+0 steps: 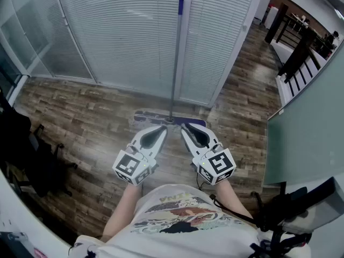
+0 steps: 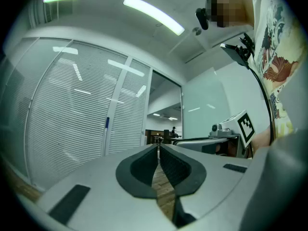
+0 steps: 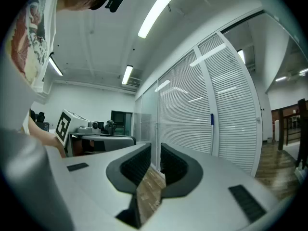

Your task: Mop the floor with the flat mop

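The flat mop stands upright on its own against the blind-covered glass wall. Its grey handle [image 1: 176, 58] has a blue tip, and its purple head [image 1: 145, 116] lies flat on the wood floor. My left gripper [image 1: 163, 128] and right gripper [image 1: 185, 127] are held side by side just in front of the mop head, both shut and empty, touching nothing. The mop handle [image 2: 106, 136] shows left of my left gripper [image 2: 158, 147] in the left gripper view. In the right gripper view the handle [image 3: 211, 134] is right of my right gripper [image 3: 155, 149].
A glass partition with white blinds [image 1: 123, 31] closes off the far side. A black office chair [image 1: 37, 160] stands at the left. A frosted glass panel [image 1: 306, 128] rises at the right, with dark railings [image 1: 301, 47] beyond it. Wood floor [image 1: 86, 122] spreads around the mop.
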The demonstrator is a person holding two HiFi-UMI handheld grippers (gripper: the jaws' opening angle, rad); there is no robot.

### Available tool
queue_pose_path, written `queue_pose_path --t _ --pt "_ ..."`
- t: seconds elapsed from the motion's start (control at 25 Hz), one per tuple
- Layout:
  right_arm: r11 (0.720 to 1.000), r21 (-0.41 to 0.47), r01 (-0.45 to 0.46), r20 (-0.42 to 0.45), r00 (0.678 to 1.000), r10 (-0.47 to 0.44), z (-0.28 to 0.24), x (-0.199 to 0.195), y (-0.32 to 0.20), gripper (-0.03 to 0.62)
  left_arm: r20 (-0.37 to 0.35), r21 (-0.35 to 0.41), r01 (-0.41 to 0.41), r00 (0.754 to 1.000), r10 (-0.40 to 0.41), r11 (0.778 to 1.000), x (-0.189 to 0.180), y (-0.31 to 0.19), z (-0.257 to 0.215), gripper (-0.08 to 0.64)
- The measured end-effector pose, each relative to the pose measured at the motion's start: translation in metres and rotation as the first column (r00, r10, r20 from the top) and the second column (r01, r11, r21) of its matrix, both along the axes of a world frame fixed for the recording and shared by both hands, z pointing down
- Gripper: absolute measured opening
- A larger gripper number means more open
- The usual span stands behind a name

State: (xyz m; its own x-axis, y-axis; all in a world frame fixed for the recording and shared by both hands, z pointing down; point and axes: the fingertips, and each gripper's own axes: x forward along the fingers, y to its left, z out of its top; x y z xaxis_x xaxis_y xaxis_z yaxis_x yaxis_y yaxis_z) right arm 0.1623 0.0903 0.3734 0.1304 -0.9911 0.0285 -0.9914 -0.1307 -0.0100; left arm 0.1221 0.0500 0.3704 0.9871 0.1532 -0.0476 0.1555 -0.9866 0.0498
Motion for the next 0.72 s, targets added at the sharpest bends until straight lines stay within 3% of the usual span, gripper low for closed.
queue_pose_path --t 0.32,0.72 --pt "1.0 0.001 0.006 0.01 1.0 -0.006 0.0 -0.007 -0.011 0.072 -0.001 -0.013 0.004 1.0 -0.004 1.0 -0.01 -0.014 0.001 0.02" --pt "1.0 0.024 0.01 0.181 0.983 -0.014 0.014 -0.003 -0.03 0.072 0.035 -0.025 0.032 0.999 -0.032 0.999 -0.03 -0.049 0.021 0.02"
